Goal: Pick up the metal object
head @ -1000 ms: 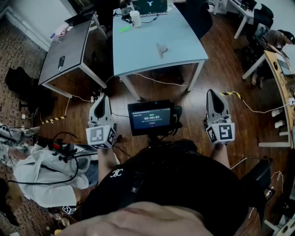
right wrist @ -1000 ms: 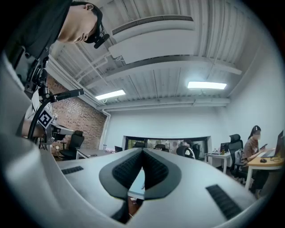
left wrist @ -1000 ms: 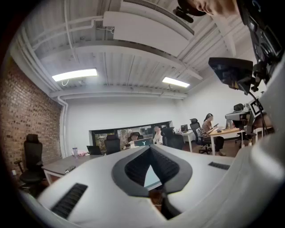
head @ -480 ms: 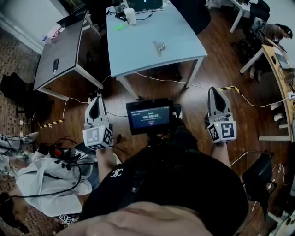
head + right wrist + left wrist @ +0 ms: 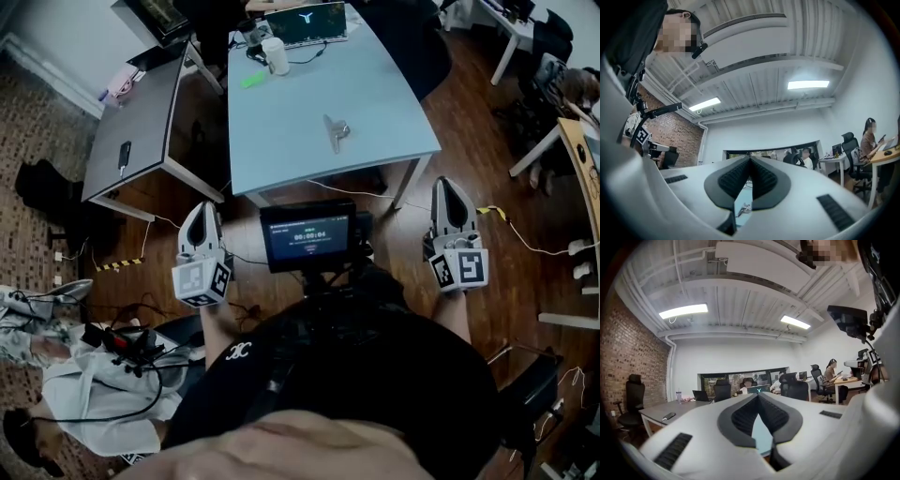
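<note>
Your pale blue desk (image 5: pixel 281 141) stands on a dark wooden floor (image 5: pixel 469 141). On it the metal object (image 5: pixel 335 131) lies flat, about midway between the left and right edges and nearer the near edge than the far one. At the far edge sits an open laptop (image 5: pixel 307 23). A white cup (image 5: pixel 276 56) stands just beside it, toward the far left corner, and a small green strip (image 5: pixel 253 80) lies close to the left edge. To the left, a grey desk (image 5: pixel 141 112) carries a phone (image 5: pixel 125 153) and a pink thing (image 5: pixel 122 82) near its far edge. Cables (image 5: pixel 366 192) trail over the floor.
</note>
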A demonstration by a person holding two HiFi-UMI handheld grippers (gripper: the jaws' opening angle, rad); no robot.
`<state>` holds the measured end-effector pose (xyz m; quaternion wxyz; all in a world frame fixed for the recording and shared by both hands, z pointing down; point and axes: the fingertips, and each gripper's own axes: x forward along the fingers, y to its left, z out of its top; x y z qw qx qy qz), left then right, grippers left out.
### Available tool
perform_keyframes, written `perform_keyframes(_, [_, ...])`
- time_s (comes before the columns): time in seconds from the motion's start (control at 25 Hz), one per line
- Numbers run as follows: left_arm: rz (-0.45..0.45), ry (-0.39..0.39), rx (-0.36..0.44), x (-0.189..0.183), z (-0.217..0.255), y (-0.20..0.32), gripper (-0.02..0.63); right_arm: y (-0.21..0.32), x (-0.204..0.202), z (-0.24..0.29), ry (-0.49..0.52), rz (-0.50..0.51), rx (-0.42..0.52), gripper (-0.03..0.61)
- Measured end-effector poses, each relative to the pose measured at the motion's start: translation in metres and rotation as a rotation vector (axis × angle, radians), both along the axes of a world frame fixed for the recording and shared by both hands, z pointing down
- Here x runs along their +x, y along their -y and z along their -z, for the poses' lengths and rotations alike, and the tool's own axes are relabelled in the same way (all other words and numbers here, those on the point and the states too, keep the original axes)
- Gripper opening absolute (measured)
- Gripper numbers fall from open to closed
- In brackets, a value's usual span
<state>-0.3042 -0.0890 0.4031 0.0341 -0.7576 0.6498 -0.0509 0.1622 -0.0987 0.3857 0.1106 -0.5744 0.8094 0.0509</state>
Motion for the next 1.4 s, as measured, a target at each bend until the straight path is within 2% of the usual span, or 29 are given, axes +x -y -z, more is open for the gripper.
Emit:
perform_keyframes(0.28, [0.031, -0.021, 0.047, 0.040, 0.029, 0.108, 0.011, 0.114, 0.032, 0.004, -0.006, 0.022, -0.006, -0.020])
perform_keyframes(0.4, [0.044, -0.022, 0.070, 0.062, 0.036, 0.138, 0.011, 0.150, 0.040, 0.001, 0.005, 0.078, -0.008, -0.020])
perform_keyframes(0.56, [0.067, -0.012, 0.031, 0.074, 0.025, 0.159, 0.011, 0.184, 0.038, -0.003, -0.001, 0.130, -0.026, -0.020])
perform_keyframes(0.72, [0.090, -0.040, 0.006, 0.072, 0.012, 0.174, 0.011, 0.210, 0.037, -0.011, 0.008, 0.139, -0.043, -0.020])
perform_keyframes(1.0, [0.089, -0.015, -0.015, 0.063, 0.016, 0.193, 0.011, 0.245, 0.010, -0.015, -0.019, 0.198, -0.079, -0.020])
perform_keyframes(1.16, [0.102, -0.005, -0.011, 0.053, 0.017, 0.194, 0.011, 0.267, 0.006, -0.028, 0.008, 0.186, -0.096, -0.020])
perform_keyframes(1.28, [0.120, 0.010, -0.017, 0.049, 0.015, 0.191, 0.011, 0.284, 0.000, -0.052, 0.040, 0.200, -0.155, -0.020])
perform_keyframes(1.4, [0.141, 0.023, -0.017, 0.024, 0.018, 0.192, 0.011, 0.306, -0.040, -0.083, 0.046, 0.242, -0.232, -0.020])
